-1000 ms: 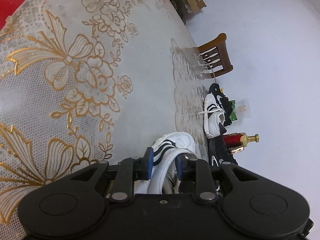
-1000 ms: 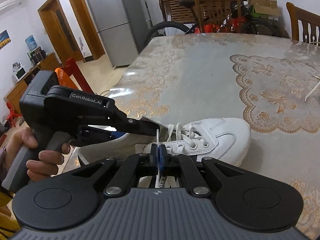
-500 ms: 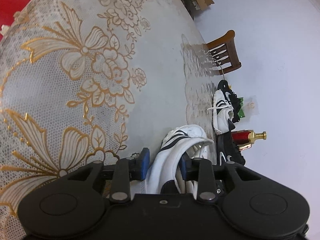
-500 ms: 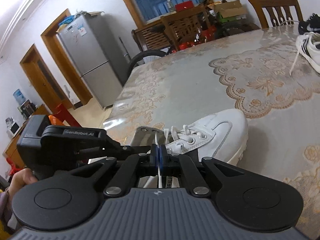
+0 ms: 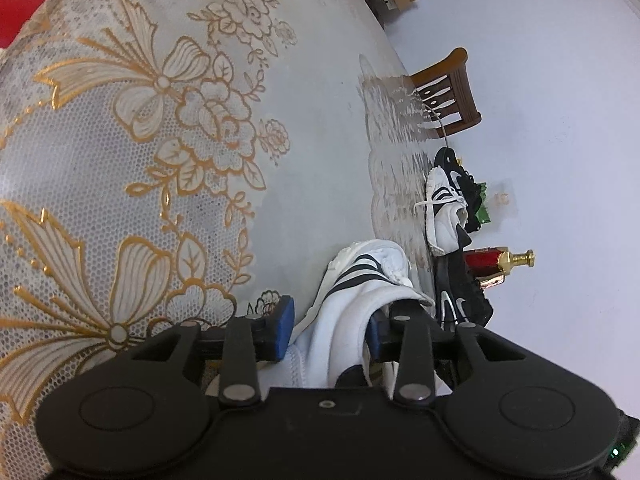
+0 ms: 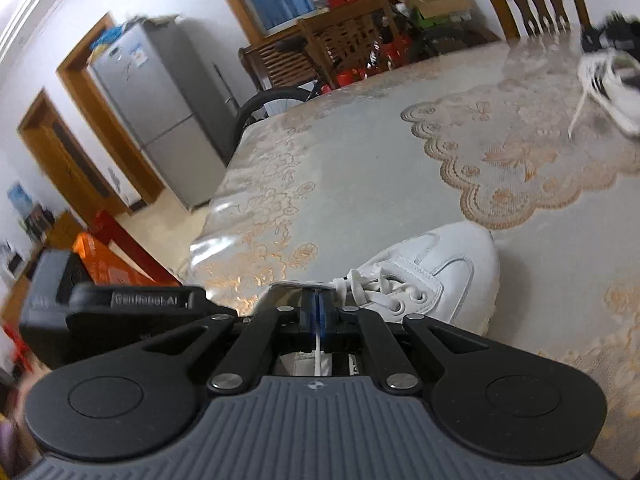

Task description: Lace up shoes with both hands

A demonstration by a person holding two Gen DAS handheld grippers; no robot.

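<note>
A white sneaker with black stripes point(image 5: 360, 276) lies on the lace-patterned table point(image 5: 304, 184). My left gripper point(image 5: 329, 330) straddles the side wall of its collar. Its jaws are opening: the left blue pad point(image 5: 284, 328) stands off the outer side, and the other pad sits inside the shoe. In the right wrist view the same sneaker point(image 6: 440, 264) points its toe away, its white laces point(image 6: 376, 284) loosely threaded. My right gripper point(image 6: 319, 308) is shut on a white lace end point(image 6: 319, 350) that runs back between the pads. The left tool's black body point(image 6: 120, 304) reaches in from the left.
Another white striped sneaker point(image 5: 440, 216), a black shoe point(image 5: 460, 304) and a red bottle with a gold cap point(image 5: 496, 260) lie at the far table edge. A wooden chair point(image 5: 448, 92) stands behind it. A fridge point(image 6: 160, 120) and a bicycle wheel point(image 6: 272, 100) are beyond the table.
The left jaws have spread wider around the shoe's collar. The right gripper has rolled, so its view tilts, and it still pinches the lace. The hand on the left tool has slid out of view.
</note>
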